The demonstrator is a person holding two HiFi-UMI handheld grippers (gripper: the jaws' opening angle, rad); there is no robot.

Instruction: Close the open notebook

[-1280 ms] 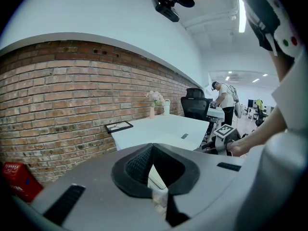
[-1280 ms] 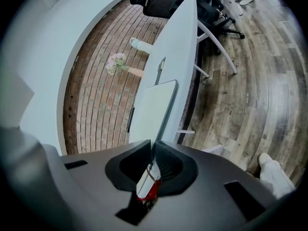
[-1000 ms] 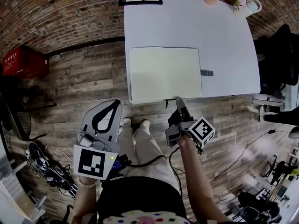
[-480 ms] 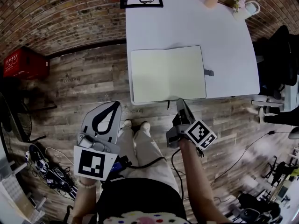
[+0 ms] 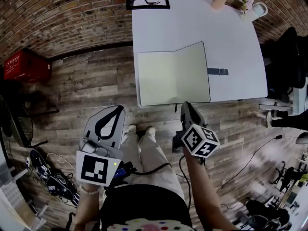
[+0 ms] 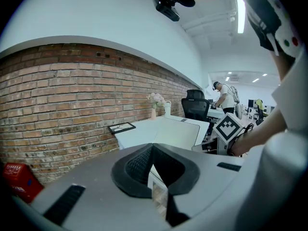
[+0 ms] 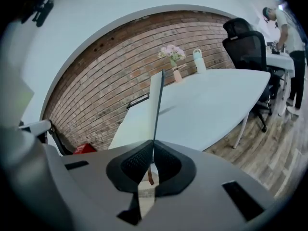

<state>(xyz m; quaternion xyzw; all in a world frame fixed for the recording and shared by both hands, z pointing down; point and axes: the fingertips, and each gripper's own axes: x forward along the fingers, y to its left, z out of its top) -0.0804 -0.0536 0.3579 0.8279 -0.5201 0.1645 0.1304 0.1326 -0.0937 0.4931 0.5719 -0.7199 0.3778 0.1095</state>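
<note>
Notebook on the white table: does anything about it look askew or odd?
Yes. The notebook has its right cover lifted off the table, almost upright in the right gripper view, while the left page lies flat. The right gripper is shut on the cover's near edge, so this looks like closing, not damage. Nothing else stands out.

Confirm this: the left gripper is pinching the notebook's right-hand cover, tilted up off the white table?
Not quite: the right gripper is pinching the notebook's right-hand cover, tilted up off the white table. The right gripper view shows it.

Office: white table [image 5: 231,47], swivel chair [image 7: 244,43], brick wall [image 6: 57,95], ceiling strip light [image 6: 240,13].
</note>
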